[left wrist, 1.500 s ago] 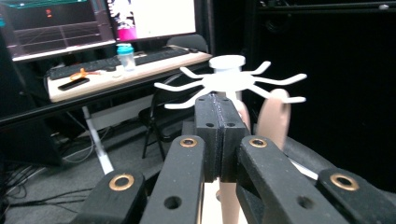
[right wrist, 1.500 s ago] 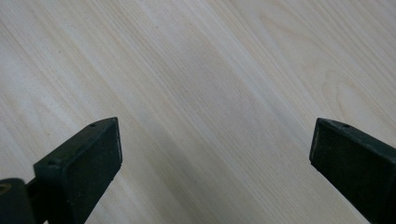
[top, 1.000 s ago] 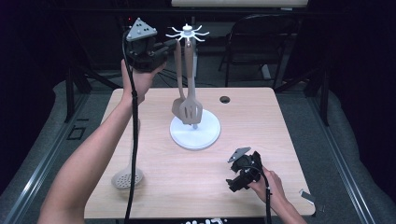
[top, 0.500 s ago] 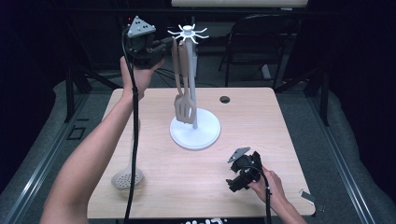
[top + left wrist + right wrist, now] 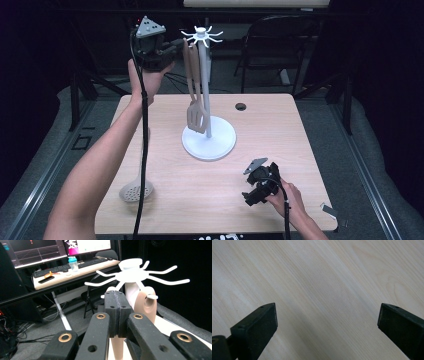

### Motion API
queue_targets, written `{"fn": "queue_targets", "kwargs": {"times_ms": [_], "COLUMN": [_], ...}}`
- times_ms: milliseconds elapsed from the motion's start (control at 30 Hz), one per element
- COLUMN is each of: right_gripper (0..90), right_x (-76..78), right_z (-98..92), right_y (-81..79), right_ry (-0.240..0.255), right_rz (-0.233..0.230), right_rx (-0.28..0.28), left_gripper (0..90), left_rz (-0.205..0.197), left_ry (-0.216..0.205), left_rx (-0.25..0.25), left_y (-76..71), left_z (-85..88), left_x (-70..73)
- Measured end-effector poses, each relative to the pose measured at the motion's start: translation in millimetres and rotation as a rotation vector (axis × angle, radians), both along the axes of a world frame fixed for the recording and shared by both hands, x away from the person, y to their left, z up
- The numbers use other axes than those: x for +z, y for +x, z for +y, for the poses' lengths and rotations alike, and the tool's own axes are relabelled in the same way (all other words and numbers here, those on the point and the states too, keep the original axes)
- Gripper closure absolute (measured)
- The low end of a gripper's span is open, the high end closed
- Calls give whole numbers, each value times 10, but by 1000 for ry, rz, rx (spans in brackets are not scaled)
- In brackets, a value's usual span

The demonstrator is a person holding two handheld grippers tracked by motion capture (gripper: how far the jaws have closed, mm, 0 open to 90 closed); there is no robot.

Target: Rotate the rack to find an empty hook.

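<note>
A white utensil rack point(image 5: 208, 135) with spidery hooks point(image 5: 140, 275) stands mid-table. One beige utensil handle point(image 5: 146, 302) hangs by its hole from a hook. A slotted beige spatula point(image 5: 196, 117) dangles beside the post. Raised at the rack's top left, my left gripper point(image 5: 175, 47) point(image 5: 115, 293) has its jaws pressed together on the top end of a second beige handle point(image 5: 117, 347), which hangs down below them. A beige skimmer point(image 5: 135, 190) lies on the table at front left. My right gripper point(image 5: 257, 187) point(image 5: 327, 322) rests low over the bare wood at front right, open with nothing between its fingers.
A small dark round hole point(image 5: 241, 106) marks the table's far side. A black chair point(image 5: 280, 45) stands behind the table, and a desk with keyboard and monitors point(image 5: 65, 265) lies beyond. A small white piece point(image 5: 327, 210) sits at the right front corner.
The left gripper has edged up and toward the rack's hooks, bringing the held handle closer to the hanging one. The right gripper has stayed put.
</note>
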State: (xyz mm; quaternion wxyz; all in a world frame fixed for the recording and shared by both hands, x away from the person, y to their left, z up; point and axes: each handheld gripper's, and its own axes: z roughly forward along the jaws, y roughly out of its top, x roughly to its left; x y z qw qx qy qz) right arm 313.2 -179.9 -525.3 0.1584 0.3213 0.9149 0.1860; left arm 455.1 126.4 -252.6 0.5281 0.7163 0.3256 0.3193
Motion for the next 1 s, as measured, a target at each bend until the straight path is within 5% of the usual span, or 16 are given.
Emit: {"fn": "queue_targets", "kwargs": {"times_ms": [500,700,900,1000], "right_gripper": [21,21,21,21], "right_x": [-35,-6,-38,-9], "right_z": [9,2,10,13], "right_y": [-3,2,-4,-7], "right_ry": [24,-14,23,-2], "right_rz": [-5,-1,-1,11], "right_rx": [-9,1,-10,3], "left_gripper": [899,899,899,899], "left_rz": [7,13,12,14], "left_ry": [-10,-13,-13,-13], "left_rx": [32,33,25,18], "left_y": [127,184,237,265], "left_z": [-1,4,6,8], "left_x": [-3,-3,-4,-3]}}
